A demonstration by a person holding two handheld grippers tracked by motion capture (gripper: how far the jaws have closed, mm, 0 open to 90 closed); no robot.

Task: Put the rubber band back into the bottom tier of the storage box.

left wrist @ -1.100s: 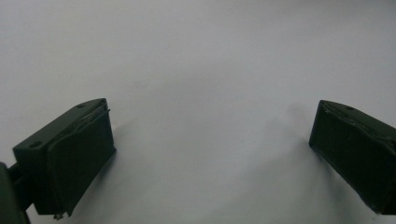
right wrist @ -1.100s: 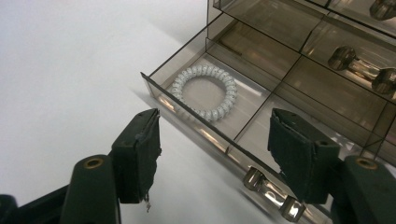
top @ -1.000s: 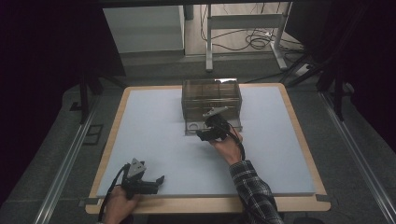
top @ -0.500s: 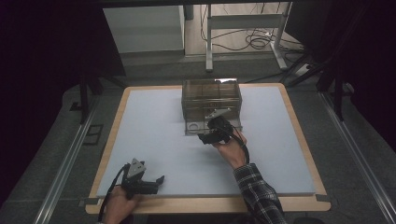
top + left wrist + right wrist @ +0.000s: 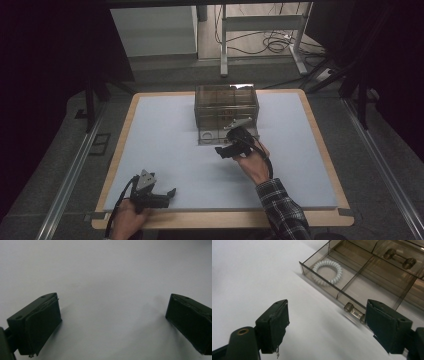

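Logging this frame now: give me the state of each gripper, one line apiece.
Left gripper: open, holding nothing, over the bare table.
Right gripper: open, holding nothing, beside the pulled-out drawer.

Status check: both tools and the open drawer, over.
Right tool open, empty, short of drawer handle. Left tool open, idle near table edge. Drawer out, coil band inside. Path clear.

Left gripper point(image 5: 169, 192): matt black body with a grey three-cornered plate on top and a black cable trailing from it. Right gripper point(image 5: 220, 151): the same black build, grey plate, looped black cable. Jaw pads are rectangular, black, with small screw holes. The right forearm wears a dark plaid sleeve point(image 5: 281, 210)
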